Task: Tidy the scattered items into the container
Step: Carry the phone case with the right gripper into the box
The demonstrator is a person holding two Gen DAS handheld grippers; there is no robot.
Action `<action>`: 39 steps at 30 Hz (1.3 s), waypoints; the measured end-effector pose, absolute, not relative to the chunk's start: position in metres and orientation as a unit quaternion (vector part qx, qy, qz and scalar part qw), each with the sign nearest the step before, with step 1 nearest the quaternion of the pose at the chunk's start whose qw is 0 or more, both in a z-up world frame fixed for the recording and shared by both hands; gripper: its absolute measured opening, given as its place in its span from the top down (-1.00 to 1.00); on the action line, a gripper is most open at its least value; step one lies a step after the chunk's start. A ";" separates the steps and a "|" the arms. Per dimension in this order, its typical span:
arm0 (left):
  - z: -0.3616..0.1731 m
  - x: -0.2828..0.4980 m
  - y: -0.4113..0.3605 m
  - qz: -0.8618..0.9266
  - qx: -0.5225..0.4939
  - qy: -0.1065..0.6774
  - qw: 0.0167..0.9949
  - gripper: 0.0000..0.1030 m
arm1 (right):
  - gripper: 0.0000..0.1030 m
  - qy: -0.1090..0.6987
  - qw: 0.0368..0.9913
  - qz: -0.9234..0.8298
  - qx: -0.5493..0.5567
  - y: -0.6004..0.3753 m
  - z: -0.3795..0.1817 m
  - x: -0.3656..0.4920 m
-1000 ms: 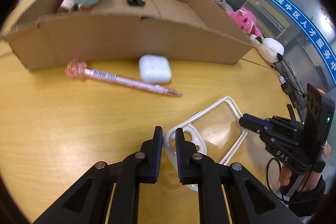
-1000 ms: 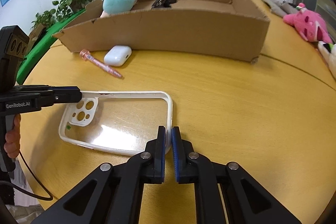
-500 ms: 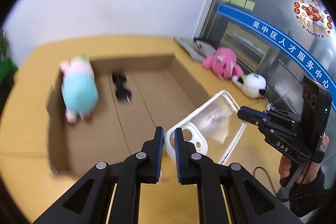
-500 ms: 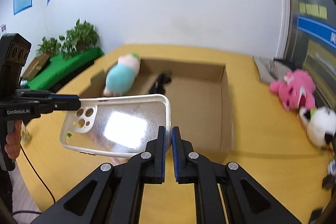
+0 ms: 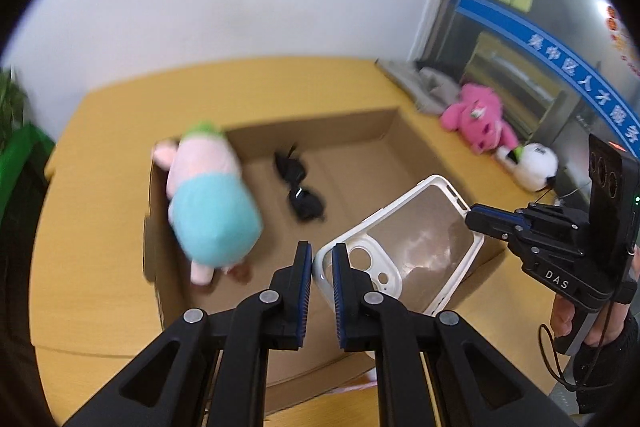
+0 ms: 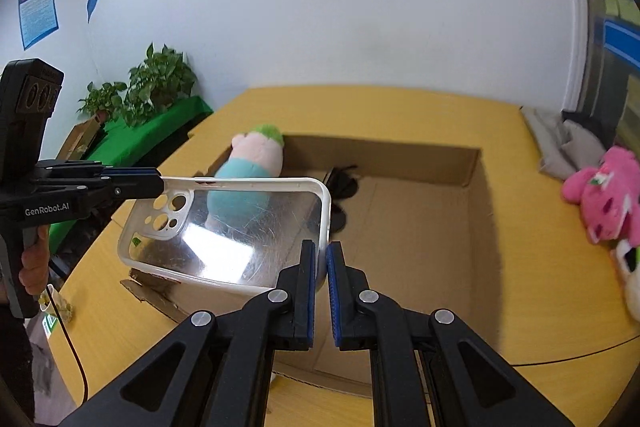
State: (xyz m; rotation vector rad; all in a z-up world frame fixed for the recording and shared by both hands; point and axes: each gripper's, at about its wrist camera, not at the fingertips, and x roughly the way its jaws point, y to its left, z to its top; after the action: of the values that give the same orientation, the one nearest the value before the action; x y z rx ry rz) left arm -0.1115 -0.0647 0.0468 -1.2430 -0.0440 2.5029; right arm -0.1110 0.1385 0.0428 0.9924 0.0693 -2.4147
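A clear phone case [image 5: 404, 247] [image 6: 240, 227] with a white rim hangs in the air above the open cardboard box [image 5: 400, 131] [image 6: 476, 195]. My left gripper [image 5: 322, 259] is shut on the case's camera-hole end. My right gripper [image 6: 322, 259] is shut on the opposite end's rim. Each gripper shows in the other's view: the right gripper [image 5: 476, 221] and the left gripper [image 6: 160, 183]. Inside the box lie a teal and pink plush toy [image 5: 208, 203] [image 6: 250, 167] and black sunglasses [image 5: 300, 191] [image 6: 340, 187].
The box stands on a yellow wooden table [image 5: 100, 227] [image 6: 552, 287]. A pink plush [image 5: 476, 119] [image 6: 604, 199], a white plush [image 5: 536, 167] and grey cloth [image 6: 568, 143] lie right of the box. Potted plants [image 6: 152, 83] stand at the far left.
Both grippers lifted the phone case off the table and carried it up over the box. The pen and earbud case seen on the table a second ago are out of view.
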 end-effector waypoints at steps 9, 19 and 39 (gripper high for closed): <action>-0.039 -0.140 -0.109 0.841 -0.516 -0.044 0.157 0.82 | 0.87 0.027 0.263 -0.847 0.461 0.090 -0.046 -0.140; -0.074 -0.157 -0.118 0.817 -0.561 0.005 0.136 0.82 | 0.86 0.060 0.259 -0.810 0.523 0.059 -0.082 -0.159; -0.098 -0.170 -0.105 0.792 -0.597 0.107 0.067 0.80 | 0.84 0.098 0.259 -0.779 0.563 0.031 -0.104 -0.170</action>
State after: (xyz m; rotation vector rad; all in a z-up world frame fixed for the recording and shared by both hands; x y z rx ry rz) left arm -0.1700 -0.1050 -0.0981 -1.8007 0.3227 2.3871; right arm -0.1695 0.0306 -0.1039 1.5247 0.2644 -2.1108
